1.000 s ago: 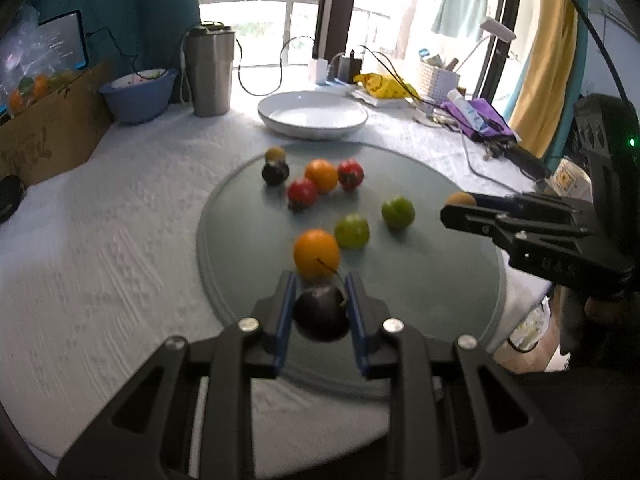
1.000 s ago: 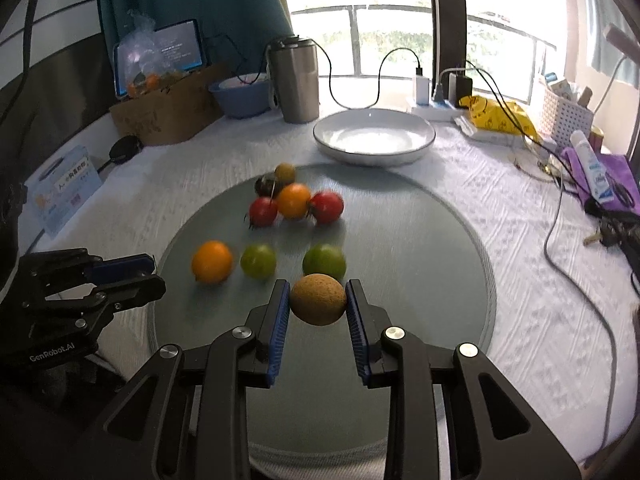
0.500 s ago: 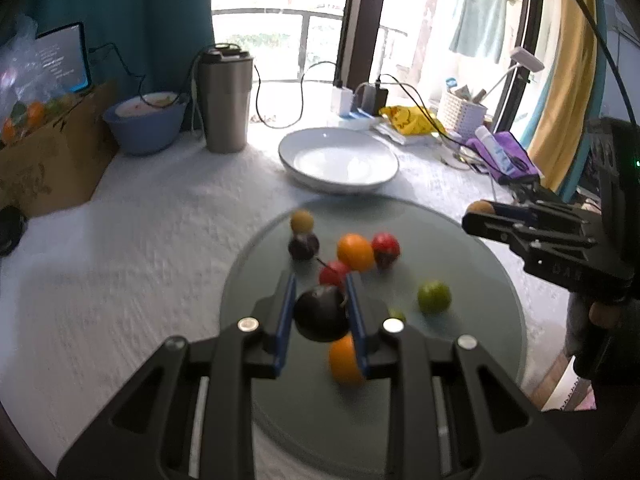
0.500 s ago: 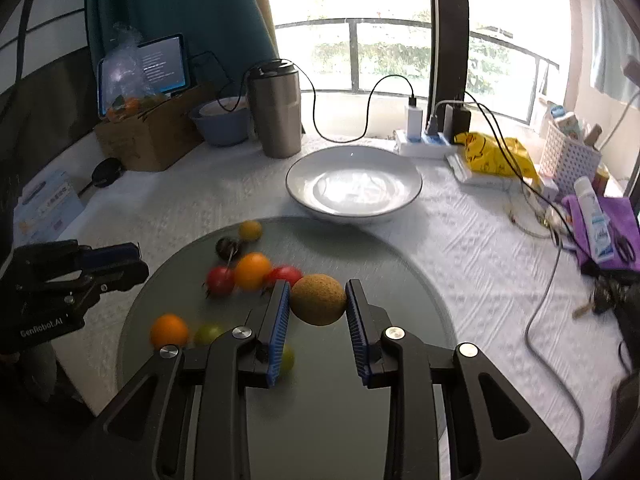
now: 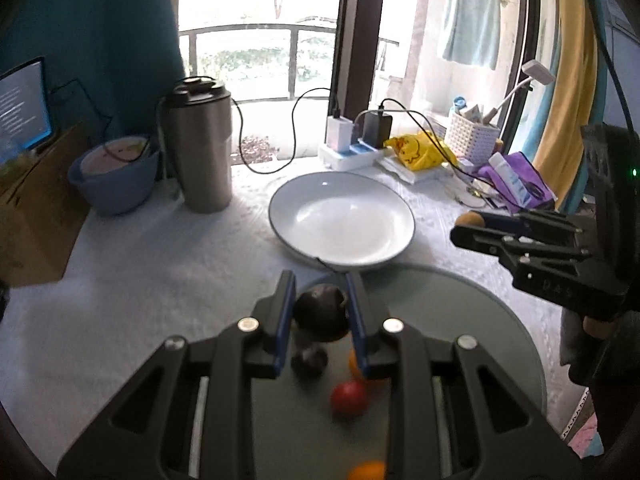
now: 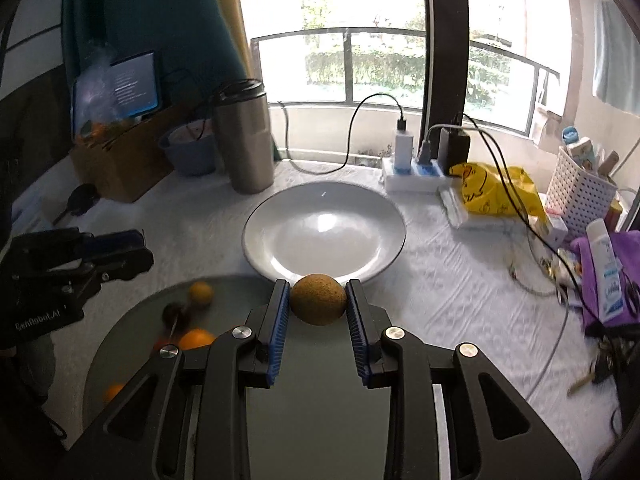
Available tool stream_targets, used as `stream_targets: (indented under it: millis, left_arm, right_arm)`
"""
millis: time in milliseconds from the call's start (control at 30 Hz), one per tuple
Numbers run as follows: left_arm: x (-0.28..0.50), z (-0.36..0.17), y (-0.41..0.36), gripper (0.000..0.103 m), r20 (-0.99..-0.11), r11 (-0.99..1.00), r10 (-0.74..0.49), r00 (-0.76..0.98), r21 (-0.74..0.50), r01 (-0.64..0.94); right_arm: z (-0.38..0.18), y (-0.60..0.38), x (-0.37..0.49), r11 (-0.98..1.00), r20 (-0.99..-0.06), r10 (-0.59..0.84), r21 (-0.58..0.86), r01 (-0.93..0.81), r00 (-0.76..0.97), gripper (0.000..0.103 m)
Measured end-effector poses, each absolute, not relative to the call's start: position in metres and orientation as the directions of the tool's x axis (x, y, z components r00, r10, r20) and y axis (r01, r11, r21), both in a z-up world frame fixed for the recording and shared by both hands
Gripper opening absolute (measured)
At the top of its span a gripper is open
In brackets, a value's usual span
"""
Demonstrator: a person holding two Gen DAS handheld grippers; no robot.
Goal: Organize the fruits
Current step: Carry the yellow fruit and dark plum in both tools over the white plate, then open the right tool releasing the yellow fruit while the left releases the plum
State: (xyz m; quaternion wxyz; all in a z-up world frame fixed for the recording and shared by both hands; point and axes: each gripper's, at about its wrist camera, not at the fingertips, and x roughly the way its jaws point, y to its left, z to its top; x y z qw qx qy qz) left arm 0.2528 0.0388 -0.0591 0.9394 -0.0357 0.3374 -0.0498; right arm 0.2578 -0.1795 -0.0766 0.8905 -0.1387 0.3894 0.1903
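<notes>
My left gripper (image 5: 320, 312) is shut on a dark purple fruit (image 5: 320, 314), held above the far edge of the round grey glass turntable (image 5: 460, 304). My right gripper (image 6: 318, 300) is shut on a tan-brown round fruit (image 6: 318, 299), just short of the white plate (image 6: 324, 232). In the left wrist view the plate (image 5: 342, 218) lies straight ahead, and the right gripper (image 5: 470, 228) hangs at its right with the tan fruit (image 5: 469, 219) showing. Below my left fingers lie another dark fruit (image 5: 309, 362), a red one (image 5: 349, 398) and an orange one (image 5: 366, 470).
A steel tumbler (image 5: 198, 148) and a blue bowl (image 5: 114, 174) stand left of the plate. A power strip (image 6: 416, 172) with cables, a yellow bag (image 6: 496, 190) and a white basket (image 6: 580, 192) crowd the right. Several fruits (image 6: 200, 293) stay on the turntable (image 6: 120, 340).
Both grippers have carried their fruits forward over the turntable toward the white plate, which now looms larger; most loose fruits have slid down beneath the fingers.
</notes>
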Motion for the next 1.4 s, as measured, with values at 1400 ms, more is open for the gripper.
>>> stream_targets:
  millis: [1400]
  left_arm:
    - [0.42, -0.114, 0.066, 0.028, -0.705, 0.982, -0.173, 0.687, -0.177, 0.065]
  right_arm:
    - [-0.156, -0.128, 0.433, 0.887, -0.847, 0.232, -0.019, -0.462, 0.479, 0.03]
